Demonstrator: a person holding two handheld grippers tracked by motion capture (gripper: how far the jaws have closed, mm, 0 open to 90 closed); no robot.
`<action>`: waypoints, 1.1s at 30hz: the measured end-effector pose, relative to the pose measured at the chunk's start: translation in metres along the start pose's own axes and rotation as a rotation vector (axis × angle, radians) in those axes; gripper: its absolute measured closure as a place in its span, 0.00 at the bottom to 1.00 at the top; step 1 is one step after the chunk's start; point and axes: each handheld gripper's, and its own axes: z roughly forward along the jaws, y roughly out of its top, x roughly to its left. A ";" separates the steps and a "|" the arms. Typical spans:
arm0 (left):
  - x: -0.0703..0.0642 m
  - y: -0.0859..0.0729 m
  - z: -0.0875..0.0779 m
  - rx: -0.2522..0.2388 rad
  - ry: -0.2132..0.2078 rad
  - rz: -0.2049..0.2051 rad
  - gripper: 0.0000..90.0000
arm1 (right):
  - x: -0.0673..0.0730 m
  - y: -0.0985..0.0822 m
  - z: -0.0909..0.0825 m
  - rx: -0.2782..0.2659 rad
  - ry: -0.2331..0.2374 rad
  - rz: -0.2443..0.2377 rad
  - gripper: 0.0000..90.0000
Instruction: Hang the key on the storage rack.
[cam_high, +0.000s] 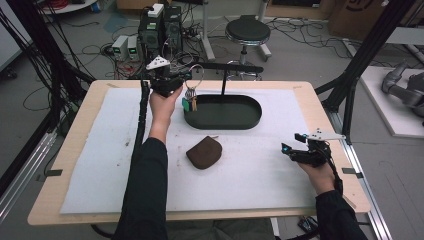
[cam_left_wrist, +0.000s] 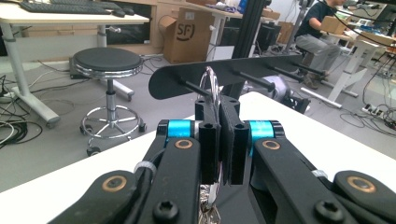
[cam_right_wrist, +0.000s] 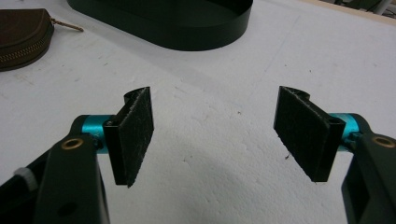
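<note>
High view: we see a black oval tray (cam_high: 250, 121) at the desk's (cam_high: 80, 120) far middle on a white foam mat (cam_high: 250, 185); its inside looks dark and we can't tell contents. A post rises from it to a black bar with pegs (cam_high: 235, 67). A brown rounded zip pouch (cam_high: 204, 152) lies just in front of the tray. Left hand-held gripper (cam_high: 186, 75) is up at the tray's left end, pinching a metal key ring (cam_high: 196, 75) with keys and tags (cam_high: 190, 100) dangling. Right hand-held gripper (cam_high: 291, 148) sits low at the right, apart from everything.

Left gripper view: jaws clamped on the thin ring (cam_left_wrist: 211, 84), peg bar (cam_left_wrist: 224, 74) just beyond.

Right gripper view: jaws wide apart, rough black pads (cam_right_wrist: 135, 130), nothing between; tray wall (cam_right_wrist: 187, 32) and pouch (cam_right_wrist: 21, 37) beyond.
</note>
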 end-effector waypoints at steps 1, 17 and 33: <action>0.000 -0.001 0.000 0.002 0.001 -0.001 0.96 | 0.000 0.000 0.000 -0.001 -0.001 -0.001 0.33; 0.004 -0.006 0.005 0.014 0.018 -0.015 0.96 | 0.000 0.000 0.000 0.000 0.001 0.000 0.33; 0.001 -0.006 0.007 0.035 0.069 0.015 0.90 | 0.000 0.000 0.000 -0.001 0.002 -0.001 0.33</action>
